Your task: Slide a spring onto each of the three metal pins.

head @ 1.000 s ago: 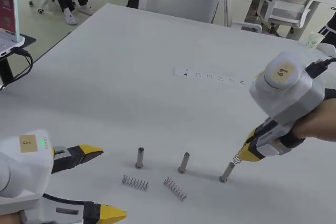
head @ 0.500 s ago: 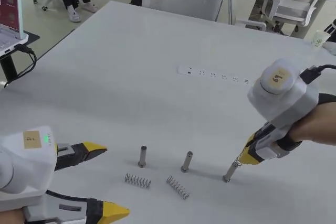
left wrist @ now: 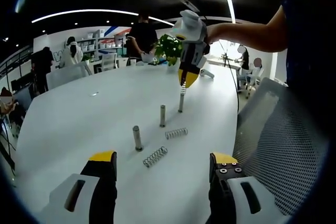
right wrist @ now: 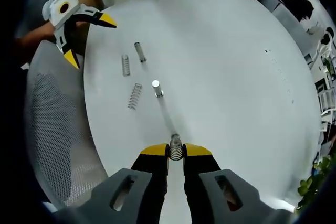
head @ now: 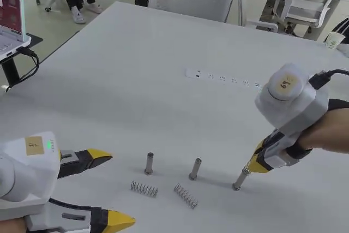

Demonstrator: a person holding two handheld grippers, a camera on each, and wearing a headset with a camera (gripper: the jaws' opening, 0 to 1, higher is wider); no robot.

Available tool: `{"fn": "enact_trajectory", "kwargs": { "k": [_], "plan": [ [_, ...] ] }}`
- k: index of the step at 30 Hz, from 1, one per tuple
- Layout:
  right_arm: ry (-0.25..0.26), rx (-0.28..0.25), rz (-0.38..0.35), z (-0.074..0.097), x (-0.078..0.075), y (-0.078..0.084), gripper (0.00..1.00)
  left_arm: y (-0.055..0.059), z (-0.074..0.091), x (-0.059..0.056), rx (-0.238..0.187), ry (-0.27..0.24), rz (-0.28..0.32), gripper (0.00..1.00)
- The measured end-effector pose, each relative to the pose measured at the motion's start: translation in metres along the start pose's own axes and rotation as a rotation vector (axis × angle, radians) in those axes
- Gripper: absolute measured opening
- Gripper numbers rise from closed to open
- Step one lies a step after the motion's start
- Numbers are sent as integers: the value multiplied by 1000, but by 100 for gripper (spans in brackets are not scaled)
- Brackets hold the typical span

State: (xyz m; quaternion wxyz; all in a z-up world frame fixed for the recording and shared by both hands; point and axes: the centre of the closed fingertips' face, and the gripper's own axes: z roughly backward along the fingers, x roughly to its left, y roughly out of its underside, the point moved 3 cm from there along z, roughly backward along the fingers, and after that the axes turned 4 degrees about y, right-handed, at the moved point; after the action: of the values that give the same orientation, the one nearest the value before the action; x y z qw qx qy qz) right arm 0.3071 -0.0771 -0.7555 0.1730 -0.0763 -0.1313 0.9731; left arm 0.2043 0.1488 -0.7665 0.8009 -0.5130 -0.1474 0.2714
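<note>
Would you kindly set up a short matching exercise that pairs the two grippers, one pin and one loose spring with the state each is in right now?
Things:
1. right gripper
2. left gripper
3. left pin
4. left loose spring

States:
A. lying flat on the table
B. fingers shut on a spring
C. fingers open, holding nothing
D. standing upright, bare

Pairs: 1-B, 2-C, 3-D, 4-A
</note>
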Motion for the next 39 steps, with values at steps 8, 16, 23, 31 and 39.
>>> {"fn": "enact_trajectory", "kwargs": {
  "k": [8, 16, 23, 31, 39],
  "plan": [
    [-7, 14, 2, -10, 2, 1, 8, -2, 1, -1, 0, 1, -2, 68],
    [-16, 37, -5, -27, 3, 6, 8, -4, -2, -3, -2, 4, 2, 68],
    [-17, 49, -6, -37, 6, 8, 8, -4, -3, -3, 1, 4, -1, 68],
    [-23, 58, -9, -46, 7, 10, 8, -5, -2, -2, -6, 6, 1, 68],
    [-23, 61, -21, -52, 7, 13, 8, -4, -2, -1, -4, 4, 2, 67]
  ]
}}
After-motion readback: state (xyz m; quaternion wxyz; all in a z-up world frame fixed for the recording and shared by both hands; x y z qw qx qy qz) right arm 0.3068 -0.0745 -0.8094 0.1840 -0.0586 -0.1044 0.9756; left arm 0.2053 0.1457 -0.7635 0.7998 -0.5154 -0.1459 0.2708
